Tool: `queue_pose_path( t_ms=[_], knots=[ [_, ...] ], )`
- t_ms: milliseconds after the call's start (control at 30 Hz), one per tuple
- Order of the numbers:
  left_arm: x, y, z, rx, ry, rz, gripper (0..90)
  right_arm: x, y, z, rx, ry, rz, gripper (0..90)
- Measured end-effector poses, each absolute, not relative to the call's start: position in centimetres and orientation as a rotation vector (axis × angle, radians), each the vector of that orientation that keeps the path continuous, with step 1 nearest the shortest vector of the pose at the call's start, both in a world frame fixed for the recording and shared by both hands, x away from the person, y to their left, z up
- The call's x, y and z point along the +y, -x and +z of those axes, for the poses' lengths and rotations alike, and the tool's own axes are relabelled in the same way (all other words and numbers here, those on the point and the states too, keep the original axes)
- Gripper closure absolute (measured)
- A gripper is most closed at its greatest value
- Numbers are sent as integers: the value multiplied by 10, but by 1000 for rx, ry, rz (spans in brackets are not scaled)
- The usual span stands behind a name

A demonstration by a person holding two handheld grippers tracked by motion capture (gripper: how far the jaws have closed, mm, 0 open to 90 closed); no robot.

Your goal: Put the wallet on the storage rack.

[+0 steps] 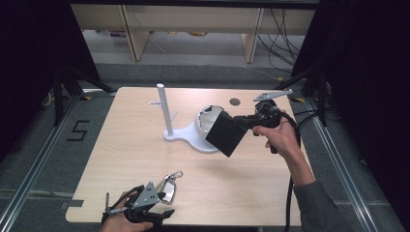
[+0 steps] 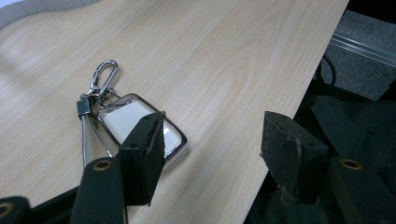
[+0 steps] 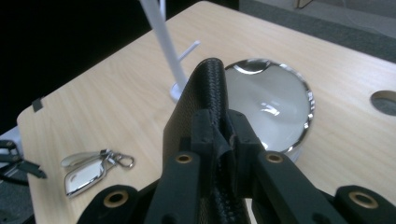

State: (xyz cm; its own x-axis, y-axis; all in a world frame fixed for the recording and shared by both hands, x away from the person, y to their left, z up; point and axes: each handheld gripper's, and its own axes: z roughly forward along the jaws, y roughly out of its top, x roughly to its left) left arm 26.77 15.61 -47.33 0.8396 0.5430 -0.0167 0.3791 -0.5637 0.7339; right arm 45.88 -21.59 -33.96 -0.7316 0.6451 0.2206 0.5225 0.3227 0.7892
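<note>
A black leather wallet (image 1: 226,134) hangs tilted just over the chrome bowl (image 1: 209,116) on the white stand's base. My right gripper (image 1: 240,122) is shut on its edge; in the right gripper view the wallet (image 3: 205,88) stands between the pressed jaws of that gripper (image 3: 223,126), above the bowl (image 3: 271,98). A chrome-edged key fob (image 1: 168,189) with a carabiner lies flat near the table's front edge. My left gripper (image 1: 164,203) is right beside it, open. In the left gripper view the key fob (image 2: 126,121) lies behind the left jaw of the gripper (image 2: 215,140), not between the jaws.
A white peg stand (image 1: 164,108) rises mid-table, with short side pegs. A round cable hole (image 1: 235,101) sits at the far edge of the wooden table (image 1: 125,145). The table's front edge runs close under the left gripper's right jaw. Shelving and cables stand behind the table.
</note>
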Motion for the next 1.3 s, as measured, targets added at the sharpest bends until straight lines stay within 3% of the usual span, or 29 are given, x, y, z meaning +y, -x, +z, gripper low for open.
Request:
queue_pose_path(
  t_ms=[600,1300],
  knots=[
    [165,-271,-479,746,-2199,256,310,-227,-513,-335,2317,-1272,1388,835],
    [162,-271,-484,721,-2243,218,310,-218,-557,-372,2215,-1507,1390,834]
  ],
)
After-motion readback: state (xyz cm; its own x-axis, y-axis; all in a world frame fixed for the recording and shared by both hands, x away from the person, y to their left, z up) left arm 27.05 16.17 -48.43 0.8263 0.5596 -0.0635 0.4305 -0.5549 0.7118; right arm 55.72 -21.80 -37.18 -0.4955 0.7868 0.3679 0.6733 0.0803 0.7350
